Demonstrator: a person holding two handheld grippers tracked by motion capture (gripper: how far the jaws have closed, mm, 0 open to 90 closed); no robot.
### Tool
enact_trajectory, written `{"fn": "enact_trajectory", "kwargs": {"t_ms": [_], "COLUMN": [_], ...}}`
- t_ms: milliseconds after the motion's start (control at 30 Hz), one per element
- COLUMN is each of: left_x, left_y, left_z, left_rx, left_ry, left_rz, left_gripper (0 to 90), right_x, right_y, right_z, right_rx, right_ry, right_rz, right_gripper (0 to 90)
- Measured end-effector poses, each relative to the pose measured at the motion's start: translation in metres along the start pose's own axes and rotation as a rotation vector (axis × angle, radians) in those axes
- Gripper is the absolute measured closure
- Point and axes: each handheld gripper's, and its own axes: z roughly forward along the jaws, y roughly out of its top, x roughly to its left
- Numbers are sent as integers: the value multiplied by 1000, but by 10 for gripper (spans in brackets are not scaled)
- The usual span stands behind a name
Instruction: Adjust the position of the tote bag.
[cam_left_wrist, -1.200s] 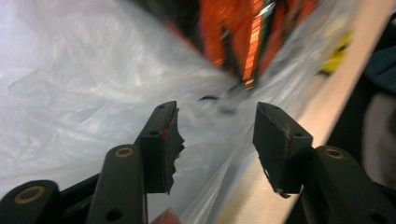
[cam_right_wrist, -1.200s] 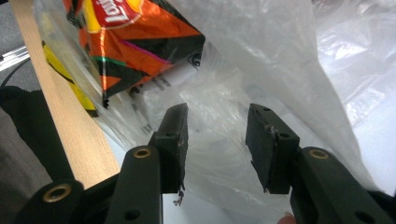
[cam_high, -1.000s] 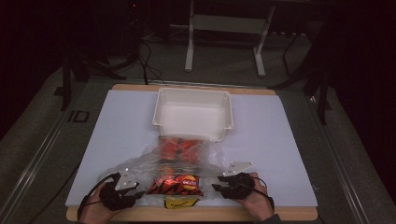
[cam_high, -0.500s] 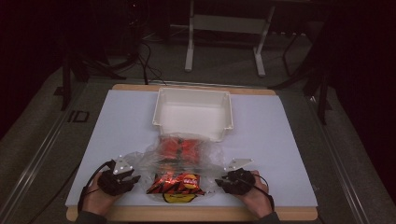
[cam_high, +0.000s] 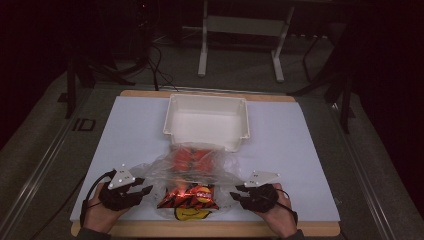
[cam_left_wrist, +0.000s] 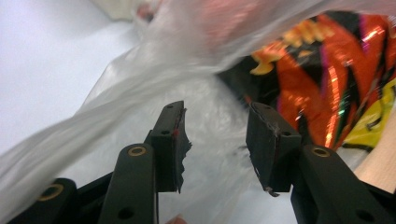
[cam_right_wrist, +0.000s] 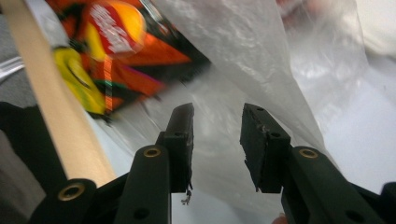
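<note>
Flanking clear plastic bag (cam_high: 200, 172) of chip packets (cam_high: 190, 196): left gripper (cam_high: 142, 186) jaws just widened, right gripper (cam_high: 239, 192) jaws parted, film between, unpinched.

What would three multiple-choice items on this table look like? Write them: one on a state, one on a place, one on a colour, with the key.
1. The white tray is:
A. empty
B. full of packets
C. upside down

2. The clear bag lies:
A. inside the tray
B. on the floor
C. on the table, between the tray and the near edge

3. The snack packet nearest the near edge is mainly:
A. blue
B. orange and black
C. green

Key:
1 A, its bare white bottom shows in the high view.
2 C, the bag spreads in front of the tray's near wall.
3 B, orange and black foil shows through the plastic.
</note>
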Motion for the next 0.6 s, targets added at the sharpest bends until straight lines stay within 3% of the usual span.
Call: {"fn": "enact_trajectory", "kwargs": {"t_ms": [300,600], "left_x": [7,15], "left_y": [19,38], "left_z": [7,37], "left_rx": [-46,-3], "left_ry": [41,90], "left_rz": [-9,-20], "left_gripper": [503,386], "right_x": [6,-7], "right_y": [20,34], "right_z": [-3,25], "right_rx": [-73,-73], "right_ry": [-4,-70], "right_rz": [-36,4], "right_gripper": [590,462]}}
